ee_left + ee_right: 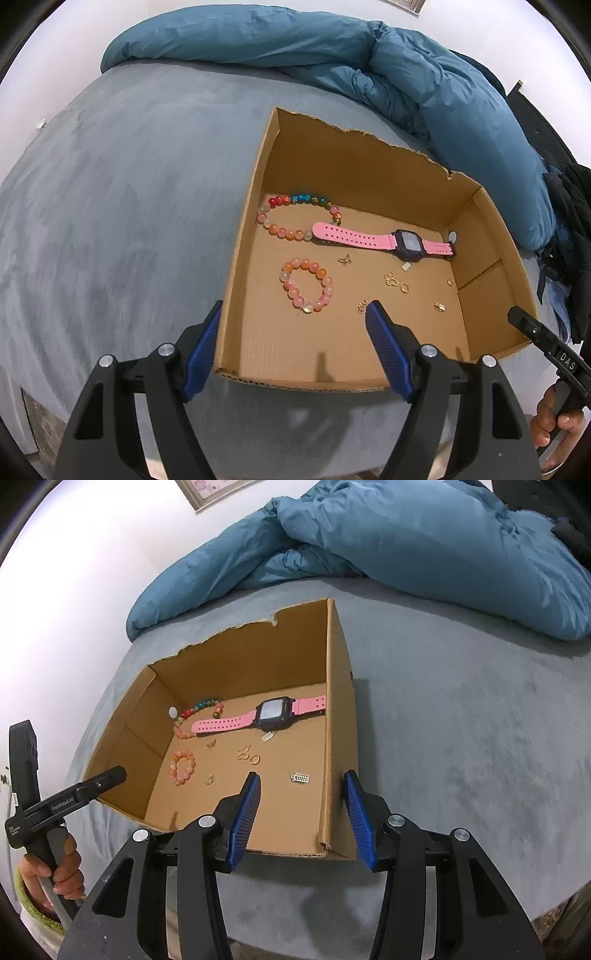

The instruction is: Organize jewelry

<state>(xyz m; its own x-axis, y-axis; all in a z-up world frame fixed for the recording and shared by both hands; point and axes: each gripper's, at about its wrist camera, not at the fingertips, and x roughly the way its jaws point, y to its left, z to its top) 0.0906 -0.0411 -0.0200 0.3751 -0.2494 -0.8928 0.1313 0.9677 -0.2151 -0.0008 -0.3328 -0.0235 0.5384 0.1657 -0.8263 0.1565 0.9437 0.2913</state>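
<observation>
An open cardboard box (354,155) (240,657) lies on the bed. It holds a pink-strapped watch (408,242) (275,712), a long multicolour bead bracelet (280,232), a small pink bead bracelet (294,293) (173,767), and several small gold pieces such as a ring (254,759) and a comb-shaped clip (300,777). My left gripper (295,304) is open and straddles the box's left wall, one finger outside, one inside near the small bracelet. My right gripper (301,773) is open astride the right wall, with its pads clear of the wall. Neither holds anything.
A bunched teal duvet (406,74) (406,535) lies behind the box on the grey bed cover (129,221). Dark clothing (576,221) sits at the right. A person's hand (554,417) (66,871) grips each tool's handle. A framed picture (207,491) hangs on the wall.
</observation>
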